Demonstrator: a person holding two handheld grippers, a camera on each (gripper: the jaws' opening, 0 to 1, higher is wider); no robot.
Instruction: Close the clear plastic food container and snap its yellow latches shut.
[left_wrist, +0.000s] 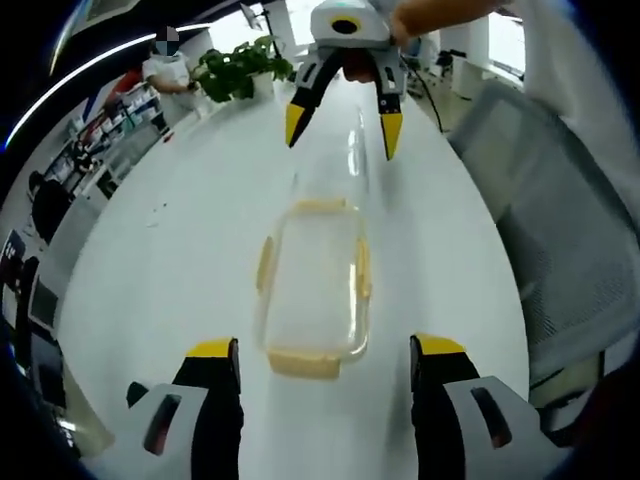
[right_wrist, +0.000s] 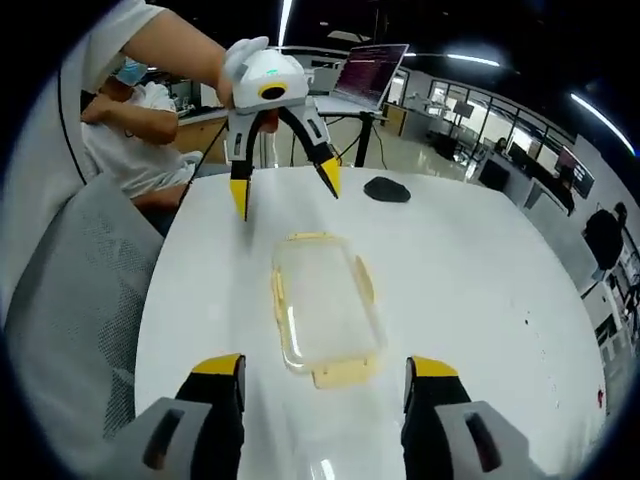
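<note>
Lying flat on the white table (left_wrist: 150, 290), the clear container (left_wrist: 312, 292) sits between the two grippers, touching neither. Left gripper (left_wrist: 325, 362) hangs open at one short end, right gripper (right_wrist: 325, 380) open at the other. It looks light, stiff and slippery, likely to skate when pushed, so I would press down on the yellow latches (right_wrist: 346, 375) at the rim. Nothing seems to be inside

Clear container (right_wrist: 325, 305) between 2 open hand-held grippers: right (right_wrist: 326, 372), left (right_wrist: 285, 190).
</note>
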